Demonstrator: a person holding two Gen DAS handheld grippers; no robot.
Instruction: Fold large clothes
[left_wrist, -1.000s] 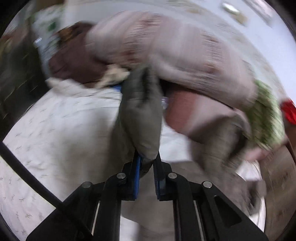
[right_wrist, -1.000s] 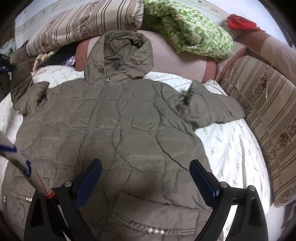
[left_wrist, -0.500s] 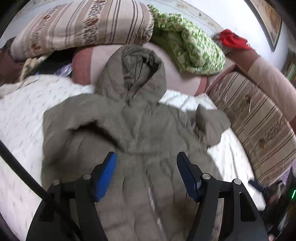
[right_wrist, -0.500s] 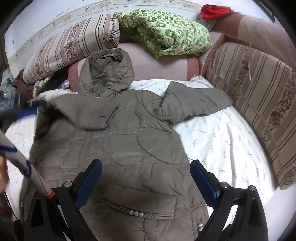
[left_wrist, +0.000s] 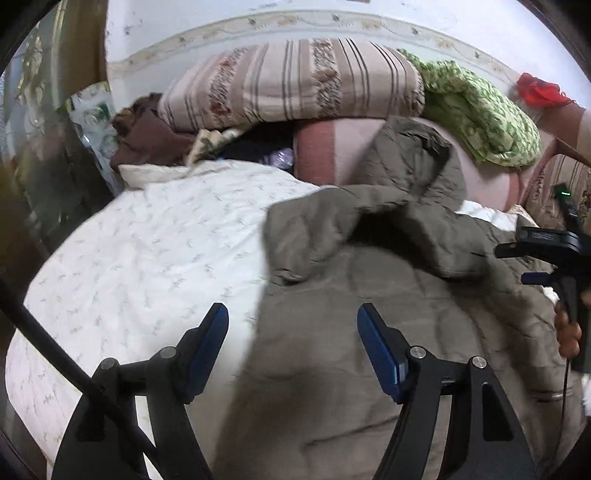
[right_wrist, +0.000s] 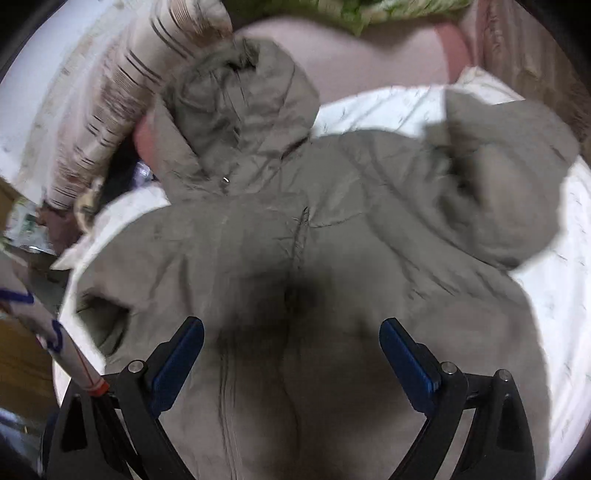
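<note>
An olive quilted hooded coat (left_wrist: 388, 295) lies front up on a white patterned bedsheet (left_wrist: 155, 251). Its left sleeve is folded across the chest. In the right wrist view the coat (right_wrist: 295, 229) fills the frame, with its hood (right_wrist: 243, 96) at the top and its right sleeve (right_wrist: 509, 177) bunched at the right. My left gripper (left_wrist: 291, 332) is open and empty above the coat's left edge. My right gripper (right_wrist: 291, 350) is open and empty, low over the coat's middle near the zipper. It also shows in the left wrist view (left_wrist: 554, 258) at the right edge.
A striped pillow (left_wrist: 295, 81), a green patterned blanket (left_wrist: 480, 110) and a pink bolster (left_wrist: 351, 147) lie at the head of the bed. A red cloth (left_wrist: 539, 88) sits at the far right. Brown clothing (left_wrist: 147, 136) and dark furniture (left_wrist: 44, 177) are at the left.
My left gripper has let go of the left sleeve, which now lies folded across the chest, and has opened. My right gripper has moved down closer over the coat.
</note>
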